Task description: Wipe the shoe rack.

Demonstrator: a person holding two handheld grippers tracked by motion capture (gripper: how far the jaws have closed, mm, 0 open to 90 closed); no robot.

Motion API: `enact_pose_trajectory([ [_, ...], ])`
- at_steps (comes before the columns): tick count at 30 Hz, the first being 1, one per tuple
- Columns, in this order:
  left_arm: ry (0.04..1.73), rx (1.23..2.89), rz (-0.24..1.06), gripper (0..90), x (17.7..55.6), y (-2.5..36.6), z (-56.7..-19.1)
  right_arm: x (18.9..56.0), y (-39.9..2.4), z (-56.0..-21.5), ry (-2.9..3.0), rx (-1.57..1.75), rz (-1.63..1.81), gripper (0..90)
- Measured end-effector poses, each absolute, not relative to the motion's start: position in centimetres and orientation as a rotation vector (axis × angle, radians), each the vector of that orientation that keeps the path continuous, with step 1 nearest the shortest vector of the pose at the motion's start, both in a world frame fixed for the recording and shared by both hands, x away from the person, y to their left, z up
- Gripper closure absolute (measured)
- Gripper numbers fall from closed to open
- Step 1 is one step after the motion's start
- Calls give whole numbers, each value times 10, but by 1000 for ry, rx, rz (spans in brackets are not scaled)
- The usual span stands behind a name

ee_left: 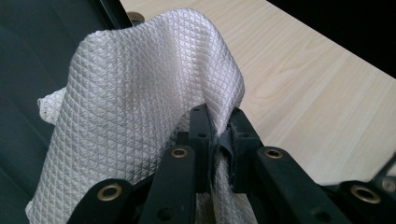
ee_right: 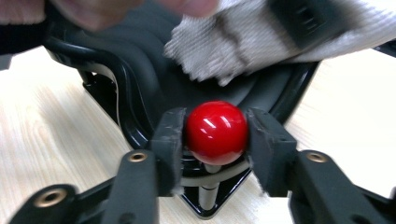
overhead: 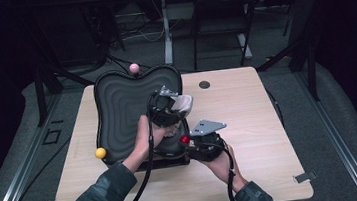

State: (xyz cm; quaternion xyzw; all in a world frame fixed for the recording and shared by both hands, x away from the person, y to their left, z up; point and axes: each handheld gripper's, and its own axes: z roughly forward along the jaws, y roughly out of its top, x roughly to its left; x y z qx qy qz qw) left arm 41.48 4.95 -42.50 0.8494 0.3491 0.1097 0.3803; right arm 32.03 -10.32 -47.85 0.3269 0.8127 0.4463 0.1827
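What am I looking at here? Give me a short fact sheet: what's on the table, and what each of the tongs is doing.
Surface: light wooden table
Main item: black ridged tray on a stand, with ball knobs at its corners
Knobs: pink knob at the far edge, yellow knob at the near left, red knob at the near right
Left tongs: shut on a white quilted cloth, held over the tray
Right tongs: pads pressing both sides of the red knob
Hands: one on each of the tongs

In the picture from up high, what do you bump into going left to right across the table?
Yellow ball → left gripper holding the white cloth → red ball in the right gripper → bare table.
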Motion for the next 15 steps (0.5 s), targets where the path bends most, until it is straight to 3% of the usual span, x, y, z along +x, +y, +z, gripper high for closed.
enact_pose_trajectory([
  [15,909,2167,400,820,447,38,-403,318,-102,-480,2272,928,1240,595],
])
